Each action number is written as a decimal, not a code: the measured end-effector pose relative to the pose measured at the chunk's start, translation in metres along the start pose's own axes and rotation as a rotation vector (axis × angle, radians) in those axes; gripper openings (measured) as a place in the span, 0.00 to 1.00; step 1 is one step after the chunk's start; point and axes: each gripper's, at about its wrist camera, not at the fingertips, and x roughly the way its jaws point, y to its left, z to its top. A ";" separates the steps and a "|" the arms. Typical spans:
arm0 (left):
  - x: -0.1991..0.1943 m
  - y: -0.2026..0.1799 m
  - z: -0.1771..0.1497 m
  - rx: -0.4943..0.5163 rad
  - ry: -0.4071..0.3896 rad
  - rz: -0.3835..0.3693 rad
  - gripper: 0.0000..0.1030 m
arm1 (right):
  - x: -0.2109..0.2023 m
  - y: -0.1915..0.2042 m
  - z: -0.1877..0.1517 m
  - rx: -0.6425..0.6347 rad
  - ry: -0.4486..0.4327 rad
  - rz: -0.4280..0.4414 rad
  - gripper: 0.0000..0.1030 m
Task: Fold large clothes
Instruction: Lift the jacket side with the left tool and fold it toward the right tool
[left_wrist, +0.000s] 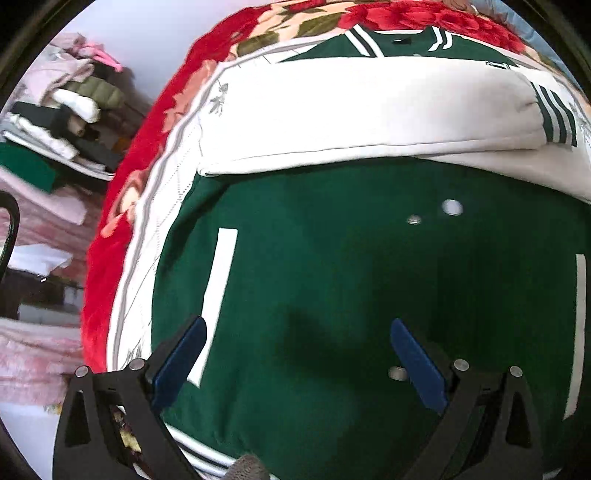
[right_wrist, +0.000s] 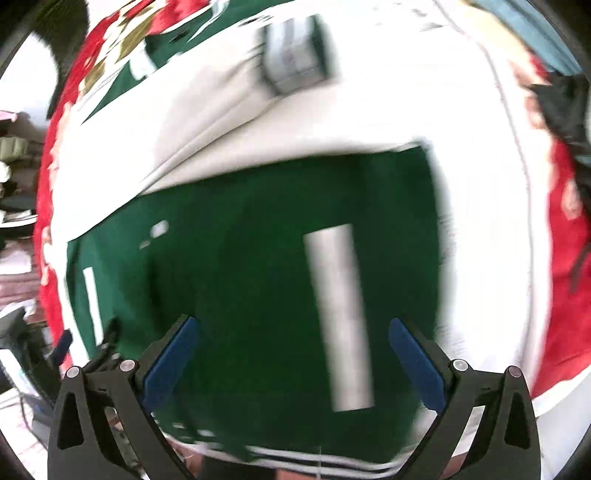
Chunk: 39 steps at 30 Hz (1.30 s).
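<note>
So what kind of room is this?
Probably a bedroom: the jacket lies on a quilt over a red flowery blanket, like a bed, with clothes piled beside it.

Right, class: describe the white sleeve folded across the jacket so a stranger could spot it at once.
Start at the red floral blanket covering the bed, then find the green jacket spread on top. The white sleeve lies crosswise over its upper part; alone among the white pieces, it ends in a green cuff with white stripes.
</note>
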 end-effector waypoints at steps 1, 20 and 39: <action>-0.008 -0.008 -0.002 -0.003 0.000 0.031 0.99 | -0.006 -0.021 0.004 -0.001 -0.010 -0.017 1.00; -0.091 -0.313 -0.126 0.350 0.048 0.352 0.99 | -0.022 -0.298 0.000 -0.035 0.103 -0.173 1.00; -0.109 -0.183 -0.056 0.062 -0.055 0.197 0.10 | 0.010 -0.235 0.099 -0.036 -0.104 0.573 1.00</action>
